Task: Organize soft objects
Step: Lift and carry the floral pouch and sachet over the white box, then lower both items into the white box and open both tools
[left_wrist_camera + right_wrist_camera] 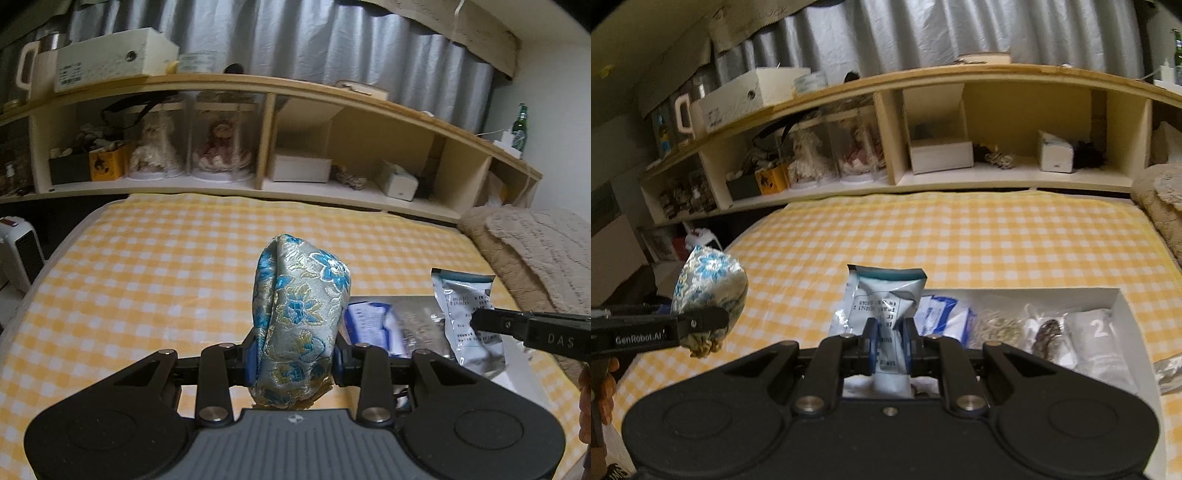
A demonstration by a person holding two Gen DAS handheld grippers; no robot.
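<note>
Two grippers up, one soft thing in each; the left gripper (295, 360) has its jaws clamped on a blue-flowered brocade pouch (301, 314), which stands up between the fingers and clear of the bed; the right gripper (889, 349) has its jaws pinched on a silvery foil packet (882, 314), also lifted off the surface, its top edge flared open above the fingers; from each wrist view you can see the other gripper coming in from the side with its own item, the two well apart

Just past the right gripper sits one white box (1123, 301) on the bed, holding a row of small stuff: a blue-and-white packet (942, 314), a pale tangled bundle, a dark bit in clear wrap and a white roll with a "2" on it; can't tell exactly how many pieces in total

The bed (147, 266) has a yellow checked cover and most of it is bare, so loads of open room to the left and beyond the box; its left edge drops off toward a white heater (18, 254); on the right edge there's one folded beige blanket (535, 251)

At the back, one long wooden shelf unit (266, 147) runs along the head of the bed; two dolls in clear cases (192, 144), a few white boxes, a green bottle (521, 125) on top, grey curtain behind
</note>
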